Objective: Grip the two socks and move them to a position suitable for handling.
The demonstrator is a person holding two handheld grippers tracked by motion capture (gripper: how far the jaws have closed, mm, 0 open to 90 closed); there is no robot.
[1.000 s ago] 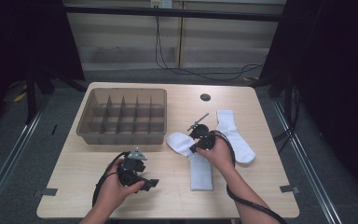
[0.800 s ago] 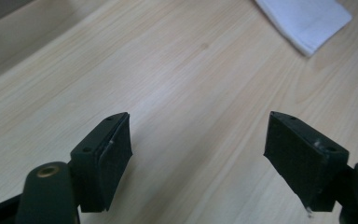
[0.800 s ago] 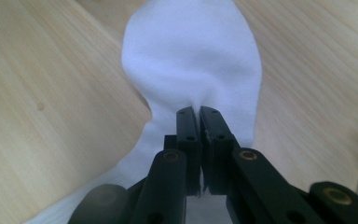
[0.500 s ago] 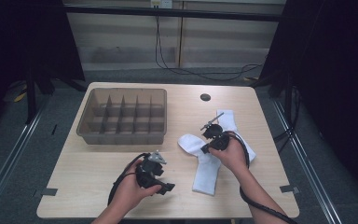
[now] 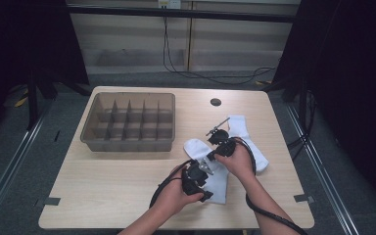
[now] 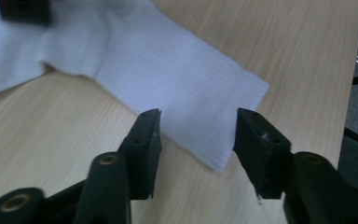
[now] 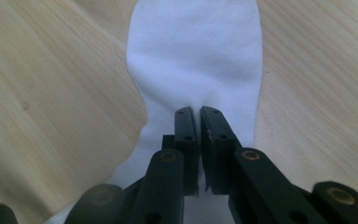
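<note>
Socks (image 5: 218, 176) right of tray (image 5: 129, 122)

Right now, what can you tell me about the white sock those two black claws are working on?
The white sock is ribbed knit, lying flat on the wooden table. The right gripper pinches its middle, jaws shut on the fabric. The left gripper has just been closing, its jaws astride the cuff end, not yet pressing.

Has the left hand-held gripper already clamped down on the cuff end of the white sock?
No: in the left gripper view the left hand-held gripper straddles the cuff edge of the white sock, with a gap at each pad.
</note>
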